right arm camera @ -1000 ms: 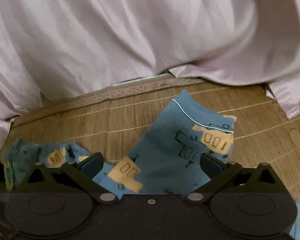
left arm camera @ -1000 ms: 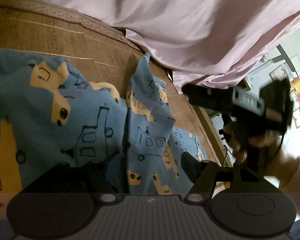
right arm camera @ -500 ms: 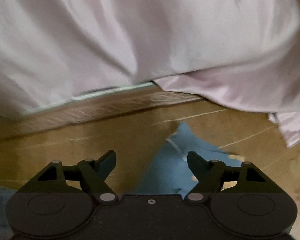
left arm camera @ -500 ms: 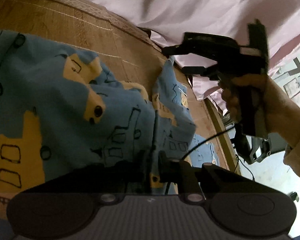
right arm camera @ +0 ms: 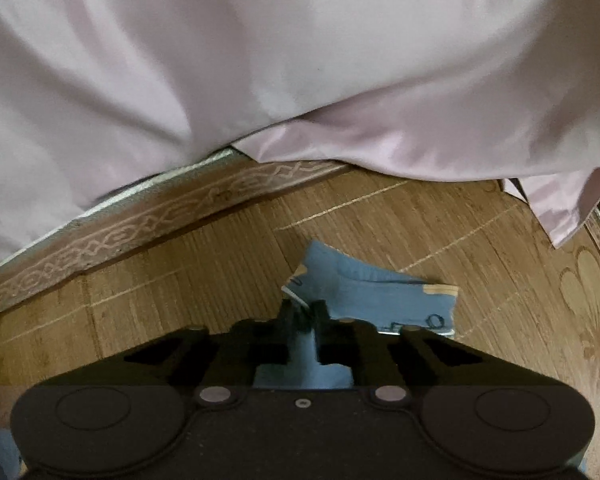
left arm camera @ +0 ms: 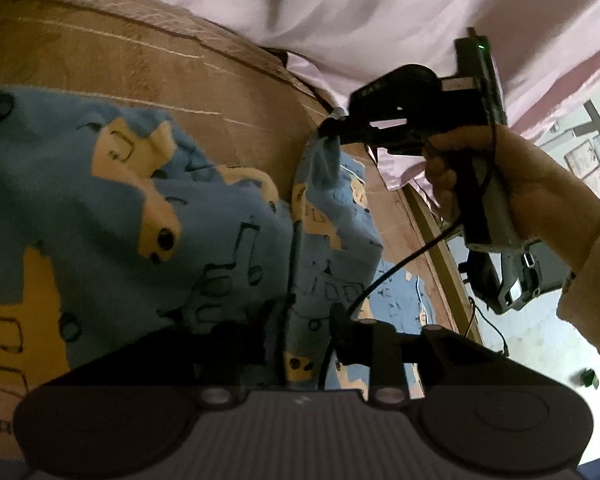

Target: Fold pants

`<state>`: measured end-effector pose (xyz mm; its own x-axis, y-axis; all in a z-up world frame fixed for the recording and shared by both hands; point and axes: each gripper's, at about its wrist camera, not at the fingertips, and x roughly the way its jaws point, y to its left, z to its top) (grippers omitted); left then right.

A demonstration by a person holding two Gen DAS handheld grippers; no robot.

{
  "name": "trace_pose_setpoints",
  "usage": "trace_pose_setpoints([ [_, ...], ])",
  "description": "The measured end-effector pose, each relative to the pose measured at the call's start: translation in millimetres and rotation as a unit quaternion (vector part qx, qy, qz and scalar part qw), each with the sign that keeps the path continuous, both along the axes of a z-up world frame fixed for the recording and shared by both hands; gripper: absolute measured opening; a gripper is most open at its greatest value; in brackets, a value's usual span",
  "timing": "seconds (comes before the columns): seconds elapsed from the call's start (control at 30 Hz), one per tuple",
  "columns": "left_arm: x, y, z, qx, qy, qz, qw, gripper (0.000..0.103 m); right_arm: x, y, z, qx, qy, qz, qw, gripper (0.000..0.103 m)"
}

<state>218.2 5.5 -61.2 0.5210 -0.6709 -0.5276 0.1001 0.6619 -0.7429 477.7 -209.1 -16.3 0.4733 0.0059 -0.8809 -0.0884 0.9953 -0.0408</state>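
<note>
Both pinched shut on the pants [left arm camera: 148,216], left gripper [left arm camera: 300,320] near the middle seam, right gripper [right arm camera: 303,314] on a leg hem lifted off the mat [right arm camera: 180,280], likely so the leg can be carried over for a fold.

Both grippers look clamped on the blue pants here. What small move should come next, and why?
Probably lift the right gripper and carry its pinched leg hem across toward the left gripper, which appears shut on the blue pants along a ridge. The hem is already raised off the bamboo mat, and that leg is not yet laid over the rest of the pants.
</note>
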Motion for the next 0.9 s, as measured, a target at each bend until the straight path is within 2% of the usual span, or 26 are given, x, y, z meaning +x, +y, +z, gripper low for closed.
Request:
trace_pose_setpoints([
  [0.2,1,-13,12,0.058,-0.023,-0.019,0.9979,0.036,-32,-38,36,0.072,-0.055,-0.007,0.996,0.005],
  [0.33,1,-25,23,0.120,-0.048,-0.032,0.9911,0.034,-50,-62,55,0.099,-0.073,-0.012,0.992,0.005],
  [0.4,2,-31,28,0.149,-0.052,-0.038,0.9867,0.025,-58,-74,63,0.114,-0.079,-0.016,0.990,0.004],
  [0.43,2,-35,31,0.159,-0.054,-0.041,0.9850,0.014,-62,-79,66,0.122,-0.083,-0.019,0.989,0.004],
  [0.47,2,-37,34,0.167,-0.056,-0.046,0.9832,0.007,-68,-86,70,0.132,-0.089,-0.022,0.987,0.004],
  [0.6,-4,-49,49,0.185,-0.070,-0.058,0.9786,0.001,-93,-111,82,0.153,-0.120,-0.022,0.981,0.004],
  [0.67,-9,-58,60,0.186,-0.082,-0.070,0.9766,0.000,-117,-124,90,0.138,-0.159,-0.005,0.978,0.004],
  [0.77,-20,-77,74,0.207,-0.122,-0.104,0.9652,0.000,-165,-153,91,0.123,-0.207,-0.016,0.970,0.004],
  [0.9,-31,-101,76,0.231,-0.135,-0.151,0.9517,0.000,-219,-202,65,0.146,-0.208,-0.096,0.962,0.004],
])
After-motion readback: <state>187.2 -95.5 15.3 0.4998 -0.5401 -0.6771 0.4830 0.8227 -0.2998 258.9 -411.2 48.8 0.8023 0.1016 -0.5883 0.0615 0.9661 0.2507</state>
